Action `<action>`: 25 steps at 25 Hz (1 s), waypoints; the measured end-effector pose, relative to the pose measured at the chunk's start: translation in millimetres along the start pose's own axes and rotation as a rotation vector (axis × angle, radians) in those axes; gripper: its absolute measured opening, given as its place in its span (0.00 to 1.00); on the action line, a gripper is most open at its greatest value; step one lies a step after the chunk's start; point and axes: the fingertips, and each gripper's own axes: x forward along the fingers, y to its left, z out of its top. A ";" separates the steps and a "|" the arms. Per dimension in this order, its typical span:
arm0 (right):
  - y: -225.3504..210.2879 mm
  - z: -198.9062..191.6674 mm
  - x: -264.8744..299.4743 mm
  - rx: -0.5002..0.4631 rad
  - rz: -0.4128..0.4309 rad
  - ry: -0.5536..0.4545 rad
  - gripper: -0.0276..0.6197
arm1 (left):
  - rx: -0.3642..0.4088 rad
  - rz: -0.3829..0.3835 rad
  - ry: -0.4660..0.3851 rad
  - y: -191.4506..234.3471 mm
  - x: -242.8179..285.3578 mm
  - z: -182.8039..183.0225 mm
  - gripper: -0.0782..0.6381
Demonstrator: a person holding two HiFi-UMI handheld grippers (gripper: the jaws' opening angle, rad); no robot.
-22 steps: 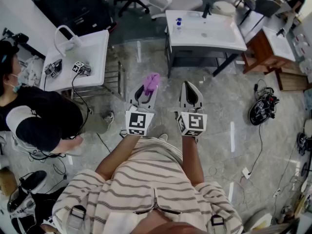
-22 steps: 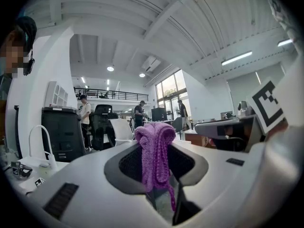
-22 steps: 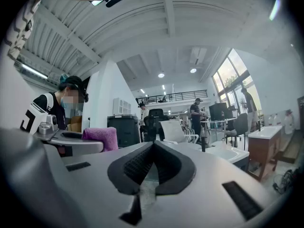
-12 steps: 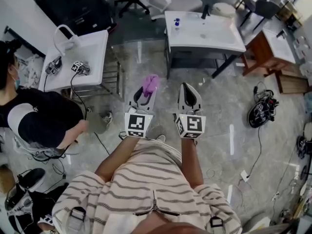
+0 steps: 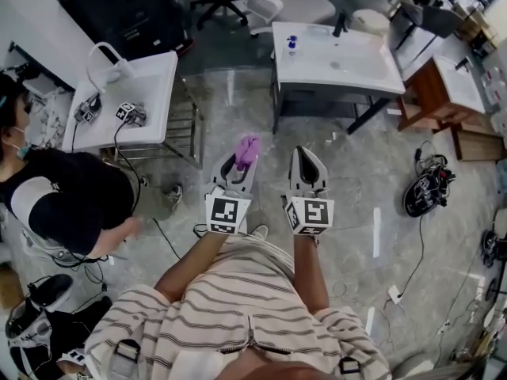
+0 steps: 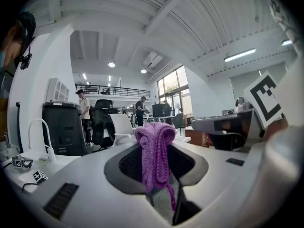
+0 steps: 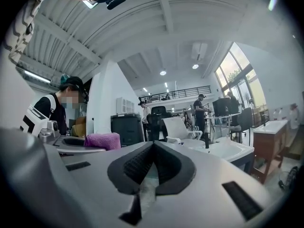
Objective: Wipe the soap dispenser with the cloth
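Currently the person in the striped top holds 2 grippers side by side over the pale floor (image 5: 238, 93), both pointing roughly level towards the far furniture. The left gripper (image 5: 239, 169) is clamped on a purple cloth (image 6: 154, 148): in the left gripper view the knitted fabric is pinched between the dark pads, bunched into a rounded fold above the tips, with a loose strand hanging down in front. The right gripper (image 7: 153, 152) carries nothing, its jaws pressed together with only a thin seam between the pads; from its own view the cloth shows off to the left, just beside it. The soap dispenser (image 5: 292, 43), a small clear bottle with a blue top, stands upright on the white sink counter (image 5: 364, 66) near that counter's back left corner, well apart from both grippers and ahead of them. A black tap (image 5: 339, 22) rises at the back of the same counter. To the left stands a second white sink unit (image 5: 154, 81) with a curved white tap, and a person in a black top (image 5: 67, 200) is beside it. A bundle of cables (image 5: 425, 182) lies on the floor at the right.
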 end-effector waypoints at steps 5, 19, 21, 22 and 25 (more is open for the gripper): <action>-18.0 -4.0 34.0 -0.006 0.002 0.011 0.04 | -0.027 -0.006 -0.009 14.8 40.6 -4.5 0.28; -92.4 32.1 223.6 -0.021 -0.003 -0.006 0.04 | -0.037 -0.047 -0.048 104.6 226.0 34.1 0.28; -103.0 39.6 252.1 -0.021 -0.012 -0.008 0.04 | -0.031 -0.058 -0.053 120.4 253.2 42.4 0.28; -108.2 42.1 265.4 -0.021 -0.018 -0.008 0.04 | -0.030 -0.063 -0.054 127.8 266.1 45.5 0.28; -122.9 46.0 300.7 -0.020 -0.036 0.001 0.04 | -0.030 -0.082 -0.050 147.0 301.4 50.0 0.28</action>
